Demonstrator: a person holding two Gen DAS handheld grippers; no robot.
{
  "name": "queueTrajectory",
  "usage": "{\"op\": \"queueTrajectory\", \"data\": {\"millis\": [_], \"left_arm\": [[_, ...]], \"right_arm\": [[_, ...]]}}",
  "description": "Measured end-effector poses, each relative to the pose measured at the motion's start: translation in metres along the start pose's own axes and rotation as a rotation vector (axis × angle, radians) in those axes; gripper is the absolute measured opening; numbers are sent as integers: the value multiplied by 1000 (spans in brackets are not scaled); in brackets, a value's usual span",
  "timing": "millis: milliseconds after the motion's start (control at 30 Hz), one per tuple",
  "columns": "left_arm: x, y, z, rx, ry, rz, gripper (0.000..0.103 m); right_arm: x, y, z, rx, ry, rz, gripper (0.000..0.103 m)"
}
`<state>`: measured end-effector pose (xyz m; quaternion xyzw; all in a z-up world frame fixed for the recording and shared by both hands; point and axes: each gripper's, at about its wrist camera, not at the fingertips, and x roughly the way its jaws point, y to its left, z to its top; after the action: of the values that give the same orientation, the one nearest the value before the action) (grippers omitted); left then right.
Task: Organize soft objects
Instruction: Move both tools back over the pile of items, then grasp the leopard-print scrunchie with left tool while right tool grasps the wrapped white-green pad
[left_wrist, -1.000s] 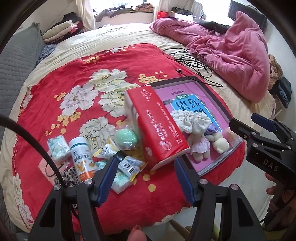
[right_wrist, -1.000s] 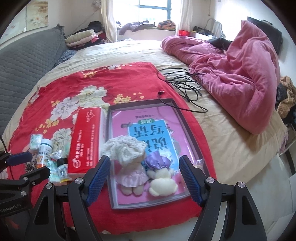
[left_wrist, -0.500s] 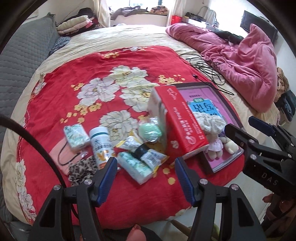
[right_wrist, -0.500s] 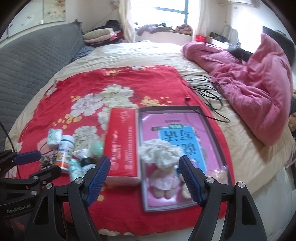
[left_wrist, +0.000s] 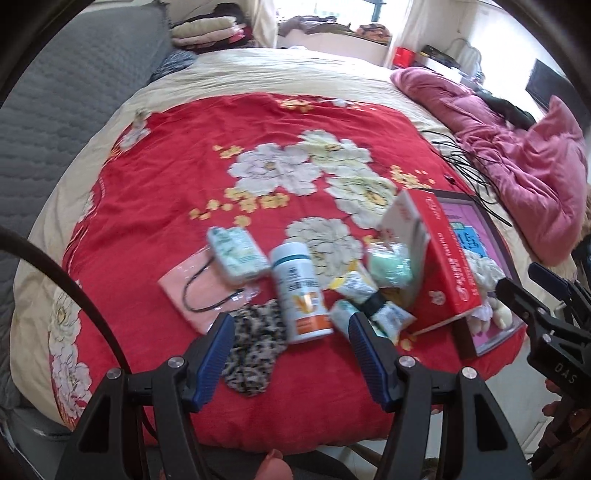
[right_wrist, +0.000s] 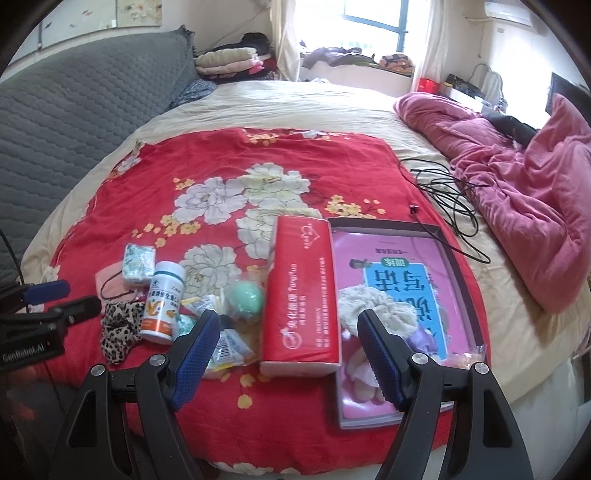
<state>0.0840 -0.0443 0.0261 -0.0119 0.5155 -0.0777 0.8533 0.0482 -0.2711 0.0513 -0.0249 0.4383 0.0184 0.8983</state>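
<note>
On a red floral cloth (left_wrist: 177, 177) lie a leopard-print scrunchie (left_wrist: 255, 347), a pink face mask (left_wrist: 195, 291), a small tissue packet (left_wrist: 238, 254), a white bottle (left_wrist: 299, 284), a green ball (left_wrist: 389, 266) and small sachets. My left gripper (left_wrist: 291, 325) hangs open above the bottle and scrunchie, holding nothing. A red tissue pack (right_wrist: 301, 288) lies beside a dark-rimmed tray (right_wrist: 384, 221) that holds a cream scrunchie (right_wrist: 373, 299) and blurred plush toys (right_wrist: 360, 369). My right gripper (right_wrist: 288, 321) is open above the tissue pack, empty.
A pink quilt (right_wrist: 517, 184) is heaped at the right of the bed, with a tangle of black cable (right_wrist: 443, 192) beside it. A grey padded headboard (right_wrist: 74, 122) runs along the left. Folded clothes (right_wrist: 229, 59) lie at the back. The bed's near edge is just below the grippers.
Both grippers have slid left along the bed's near edge. The left went from the tissue pack to the bottle and leopard scrunchie, the right from the plush toys to the tissue pack. Jaws unchanged.
</note>
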Motion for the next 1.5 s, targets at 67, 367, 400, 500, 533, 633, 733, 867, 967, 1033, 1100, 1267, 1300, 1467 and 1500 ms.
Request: {"op": "queueTrajectory", "data": {"millis": [67,367,400,500,533,633,733,867,967,1033,1100,1267,1300,1467,1500], "left_arm": [[0,9,-1,-9,2,6,64],[-2,53,-8,-86,9,3,64],[-1,57,-9,-90,16,12,64],[4,65,-14,-101,33,15,64],[5,67,-16,-102,42,9,64],[13,71,-25,-104,72,-21,64],[26,71,-35,-96,124,-37,64],[40,70,-45,-105,166,-80,64],[54,63,-50,-80,200,-67,64],[60,62,-51,-75,210,-61,64],[70,60,-51,-73,232,-54,64],[85,60,-49,-75,256,-61,64],[88,61,-49,-78,259,-63,64],[95,64,-49,-88,272,-67,64],[97,65,-49,-92,274,-70,64]], "right_arm": [[2,4,1,-8,3,7,78],[7,26,3,-54,8,41,78],[8,28,3,-58,9,43,78],[10,35,0,-77,12,58,78],[11,38,-1,-84,16,63,78],[16,48,-3,-108,29,82,78],[22,57,-6,-138,42,95,78],[29,68,-11,-167,61,119,78],[34,72,-15,-184,76,132,78],[39,75,-18,-197,91,146,78],[44,79,-23,-215,102,159,78],[63,91,-34,-270,139,161,78],[67,93,-36,-281,143,163,78],[86,106,-42,-335,164,157,78],[90,108,-43,-347,170,160,75]]}}
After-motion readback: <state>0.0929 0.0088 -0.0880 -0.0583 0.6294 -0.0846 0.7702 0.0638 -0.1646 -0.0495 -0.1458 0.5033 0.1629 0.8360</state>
